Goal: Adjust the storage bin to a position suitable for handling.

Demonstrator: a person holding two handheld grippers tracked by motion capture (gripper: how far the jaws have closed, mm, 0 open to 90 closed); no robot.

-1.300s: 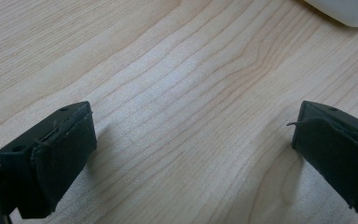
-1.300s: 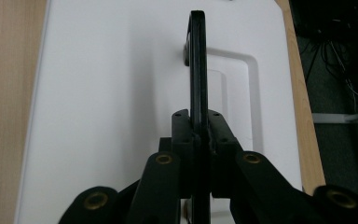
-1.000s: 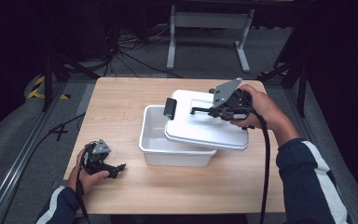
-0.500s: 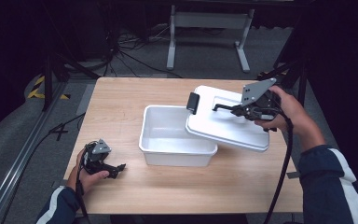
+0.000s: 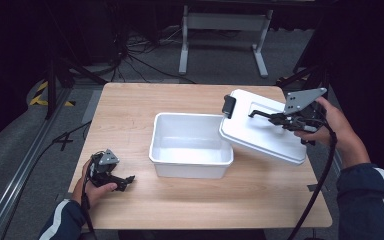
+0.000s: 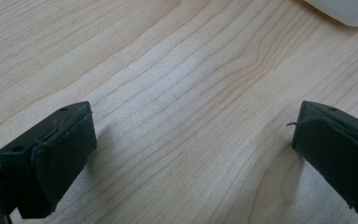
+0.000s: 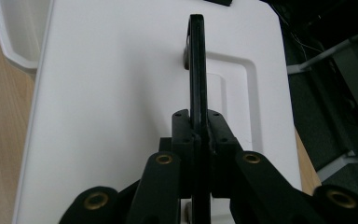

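While the white lid [image 5: 262, 131] hangs off the right side of the open white bin [image 5: 191, 145], the right gripper [image 7: 199, 135] holds it by its thin black handle [image 7: 196, 65], fingers [image 7: 220, 128] clamped flat on either side of the bar. Seen from the high view, the lid is tilted, its near-left edge low and just beside the bin's right rim, its far-right part raised toward the surface edge. A black latch [image 5: 228, 105] shows at the lid's far-left corner. The bin itself sits mid-surface, empty as far as can be seen.

Assessment: the lid looks to be light, stiff moulded plastic with a smooth, likely slippery face; its edges offer poor purchase. The handle is the sound place to take hold, though a grip on a narrow bar lets the panel swing, so the tilt should be watched.

At the near left of the wooden surface [image 6: 177, 93], the left gripper [image 6: 191, 144] rests idle, its fingers [image 6: 60, 158] spread wide with nothing between them.
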